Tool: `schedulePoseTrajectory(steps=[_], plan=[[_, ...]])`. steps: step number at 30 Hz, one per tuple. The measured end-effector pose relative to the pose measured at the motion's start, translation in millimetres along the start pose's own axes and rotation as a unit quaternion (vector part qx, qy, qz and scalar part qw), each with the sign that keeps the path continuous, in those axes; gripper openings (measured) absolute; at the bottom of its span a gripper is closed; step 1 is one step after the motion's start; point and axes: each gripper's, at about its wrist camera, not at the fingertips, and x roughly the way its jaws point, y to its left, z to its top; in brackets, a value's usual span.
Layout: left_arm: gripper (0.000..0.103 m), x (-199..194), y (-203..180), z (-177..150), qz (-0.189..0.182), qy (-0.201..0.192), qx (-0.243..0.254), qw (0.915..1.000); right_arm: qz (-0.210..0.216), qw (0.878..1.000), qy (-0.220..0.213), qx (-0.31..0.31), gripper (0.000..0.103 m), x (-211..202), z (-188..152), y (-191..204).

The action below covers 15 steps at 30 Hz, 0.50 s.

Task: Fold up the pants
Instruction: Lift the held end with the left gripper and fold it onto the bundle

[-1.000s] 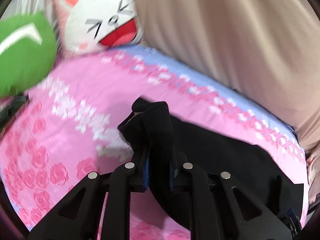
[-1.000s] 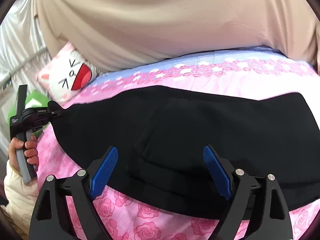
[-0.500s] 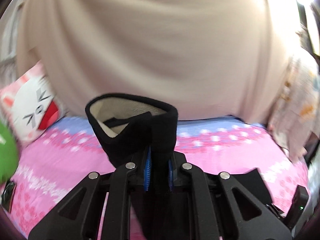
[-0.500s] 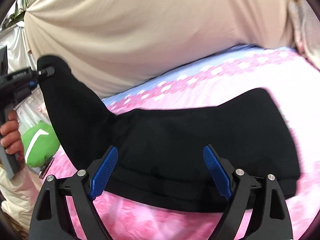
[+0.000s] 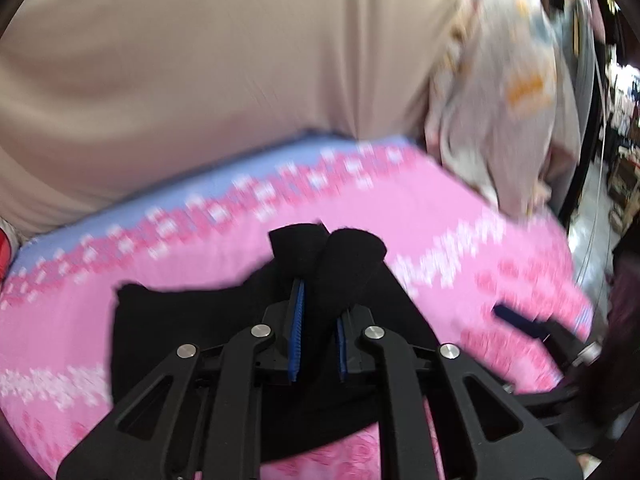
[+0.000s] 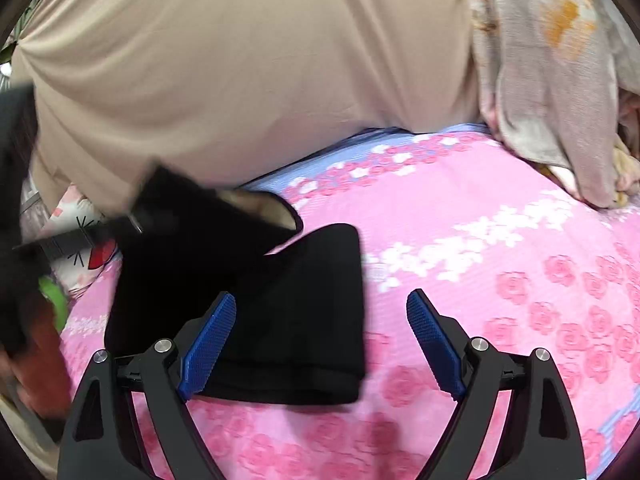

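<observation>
Black pants lie on the pink flowered bedsheet, with one end lifted and carried over the lower part. My left gripper is shut on a bunched end of the pants and holds it above the flat part. It also shows, blurred, at the left of the right wrist view. My right gripper is open and empty, low over the bed, with its left pad over the pants and its right pad over bare sheet.
A beige curtain hangs behind the bed. A grey patterned cloth hangs at the back right. A cat-face pillow and a green cushion lie at the left. A blue-and-black object lies at the right.
My left gripper has swung right and down with the pants end, laying it over the other half. The pants now cover about half the length. My right gripper stays open.
</observation>
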Motion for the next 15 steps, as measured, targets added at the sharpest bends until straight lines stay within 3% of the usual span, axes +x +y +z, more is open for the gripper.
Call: schedulePoseTrajectory(steps=[4,8,9,11,15], plan=[[0.020,34,-29,-36,0.018,0.047,0.027,0.9984,-0.007,1.000,0.008,0.009,0.085,-4,-5,-16],[0.039,34,-28,-61,0.017,0.072,0.025,0.9969,-0.017,1.000,0.013,0.015,0.086,-4,-4,-27],[0.047,28,-24,-64,0.003,0.070,0.021,0.9973,-0.022,1.000,0.013,0.014,0.086,-5,-3,-28],[0.086,2,-6,-68,-0.034,0.046,-0.008,0.9983,-0.019,1.000,0.013,0.009,0.086,-7,1,-25],[0.090,-51,33,-72,0.000,-0.024,-0.029,0.9993,0.052,0.998,0.038,-0.002,0.086,4,14,-4]])
